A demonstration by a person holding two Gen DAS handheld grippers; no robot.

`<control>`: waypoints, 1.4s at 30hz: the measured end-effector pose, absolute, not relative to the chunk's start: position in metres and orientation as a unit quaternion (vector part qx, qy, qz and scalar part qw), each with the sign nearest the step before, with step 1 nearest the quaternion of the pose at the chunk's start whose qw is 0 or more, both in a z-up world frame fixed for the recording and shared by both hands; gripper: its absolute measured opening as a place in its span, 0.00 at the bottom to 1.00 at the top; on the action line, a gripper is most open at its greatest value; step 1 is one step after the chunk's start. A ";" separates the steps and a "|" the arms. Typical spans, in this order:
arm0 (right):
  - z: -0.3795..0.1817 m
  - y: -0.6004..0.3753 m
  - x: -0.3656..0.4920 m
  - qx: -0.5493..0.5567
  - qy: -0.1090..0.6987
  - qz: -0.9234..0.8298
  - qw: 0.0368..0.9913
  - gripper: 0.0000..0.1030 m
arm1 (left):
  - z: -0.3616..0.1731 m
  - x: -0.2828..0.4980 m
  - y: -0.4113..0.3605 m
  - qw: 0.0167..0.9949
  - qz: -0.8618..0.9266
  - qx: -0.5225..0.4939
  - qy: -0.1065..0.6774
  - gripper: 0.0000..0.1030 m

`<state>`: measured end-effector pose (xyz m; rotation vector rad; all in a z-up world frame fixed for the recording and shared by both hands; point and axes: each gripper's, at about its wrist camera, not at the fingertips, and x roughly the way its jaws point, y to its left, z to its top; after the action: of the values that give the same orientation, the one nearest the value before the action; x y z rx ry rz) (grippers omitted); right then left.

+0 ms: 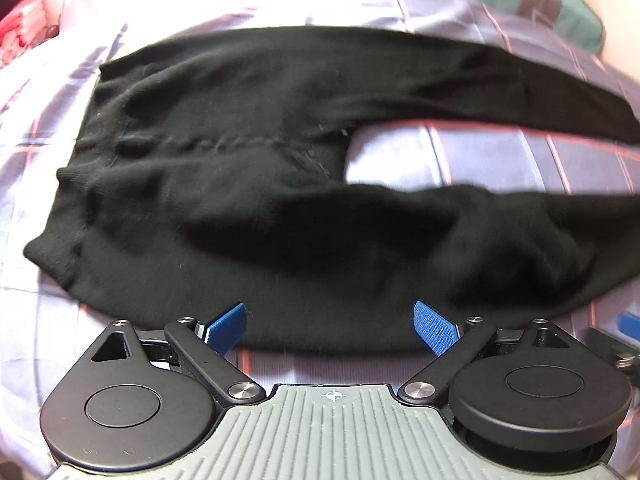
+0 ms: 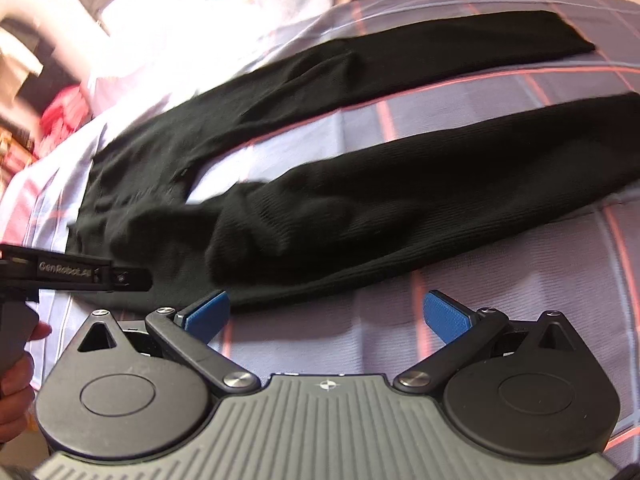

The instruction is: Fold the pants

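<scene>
Both hand-held grippers gape; black pants (image 1: 256, 200) blurred, leg ends cropped.

Black linkage arms, silver screws, blue ribbed fingertips (image 1: 434, 326) – grey ridged housing, "GenRobot.AI" lettering

In the left wrist view the pants (image 1: 280, 200) are blurred, and both legs run off the right edge, cuffs unseen. The bed (image 1: 24, 320) beyond is washed out by glare. In the right wrist view the left tool (image 2: 128, 276) is cut off at the left edge.
</scene>
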<state>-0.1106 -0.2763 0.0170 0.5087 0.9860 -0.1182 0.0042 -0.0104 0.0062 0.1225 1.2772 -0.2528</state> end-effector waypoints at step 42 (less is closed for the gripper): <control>-0.007 -0.505 -0.213 0.408 0.249 -0.413 0.775 0.48 | -0.032 0.010 -0.033 0.770 -0.099 0.109 0.621 1.00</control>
<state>-0.2132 -0.5049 -0.0072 0.8831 0.5400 -0.8950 0.0105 -0.0334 -0.0324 0.2372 1.3466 -0.2158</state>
